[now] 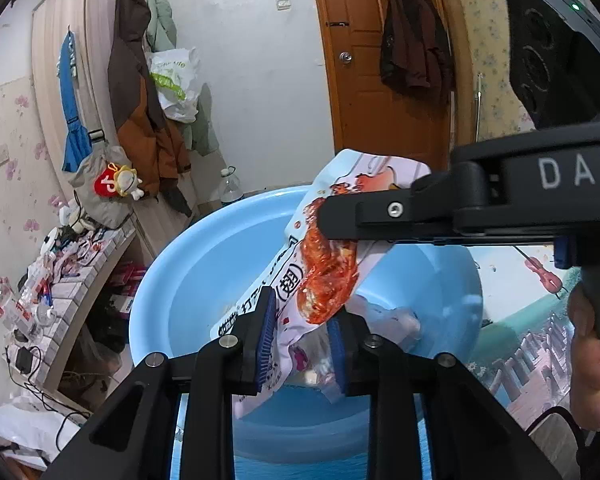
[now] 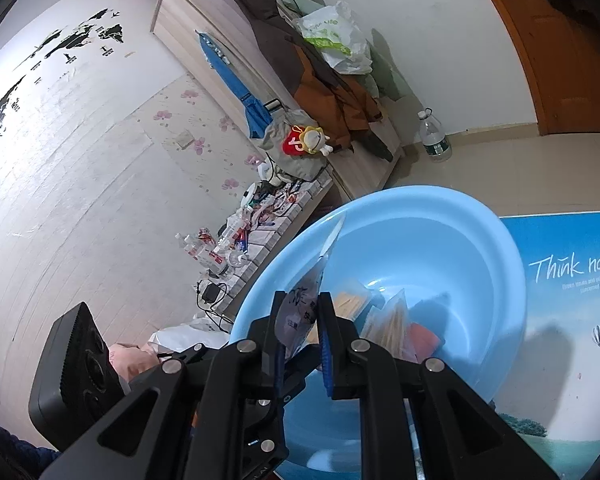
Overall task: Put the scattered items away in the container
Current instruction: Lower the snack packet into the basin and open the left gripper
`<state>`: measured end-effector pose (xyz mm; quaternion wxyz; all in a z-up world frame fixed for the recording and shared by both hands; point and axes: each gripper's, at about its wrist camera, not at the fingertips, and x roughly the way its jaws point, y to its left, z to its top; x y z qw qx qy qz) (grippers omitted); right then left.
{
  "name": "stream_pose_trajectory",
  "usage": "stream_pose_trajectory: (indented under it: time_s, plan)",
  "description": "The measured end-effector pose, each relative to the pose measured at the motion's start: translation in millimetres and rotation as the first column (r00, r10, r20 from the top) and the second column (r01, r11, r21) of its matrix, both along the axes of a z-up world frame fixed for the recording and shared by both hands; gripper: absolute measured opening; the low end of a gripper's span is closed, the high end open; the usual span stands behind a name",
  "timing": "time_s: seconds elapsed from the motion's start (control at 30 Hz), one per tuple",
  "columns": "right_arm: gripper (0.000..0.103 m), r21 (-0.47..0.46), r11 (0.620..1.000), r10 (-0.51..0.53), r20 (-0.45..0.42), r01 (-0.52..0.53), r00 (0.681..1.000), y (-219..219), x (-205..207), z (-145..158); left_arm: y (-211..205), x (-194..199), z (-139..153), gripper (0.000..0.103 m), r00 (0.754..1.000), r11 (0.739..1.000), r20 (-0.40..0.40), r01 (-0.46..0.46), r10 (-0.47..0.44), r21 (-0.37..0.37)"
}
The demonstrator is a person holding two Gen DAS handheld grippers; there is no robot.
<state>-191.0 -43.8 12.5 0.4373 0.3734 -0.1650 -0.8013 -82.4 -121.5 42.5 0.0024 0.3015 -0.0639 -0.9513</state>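
Both pinched on one limp, light, crinkly snack packet [image 1: 320,280] over the blue basin [image 1: 188,280]: left gripper [image 1: 302,340] low, right gripper [image 2: 302,344] apparently at the upper edge, best held by seams.

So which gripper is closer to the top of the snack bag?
Right. The right gripper pinches the snack bag near its upper end; the left gripper clamps its lower end, over the blue basin.
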Motion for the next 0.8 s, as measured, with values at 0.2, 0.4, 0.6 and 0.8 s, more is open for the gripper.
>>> stream_pose_trajectory:
  time_s: [0.2, 0.4, 0.6, 0.8]
  plan:
    - [0.015, 0.012, 1.000, -0.005, 0.021, 0.005, 1.000, -3, -2, -8, -1, -2, -5, 0.027, 1.000, 1.000, 0.023, -0.003, 0.003, 0.003]
    - [0.015, 0.023, 1.000, -0.006, 0.022, 0.006, 1.000, -5, -4, -12, -2, -1, -7, 0.035, 1.000, 1.000, 0.026, -0.013, 0.013, -0.001]
    - [0.015, 0.023, 1.000, -0.022, 0.033, 0.021, 0.999, -1, -5, -17, -3, -1, -8, 0.039, 0.999, 1.000, 0.028, -0.024, 0.024, 0.006]
    - [0.019, 0.063, 0.997, -0.041, 0.034, 0.039, 0.999, -2, -6, -19, -5, 1, -8, 0.050, 0.998, 0.999, 0.031, -0.049, 0.048, 0.011]
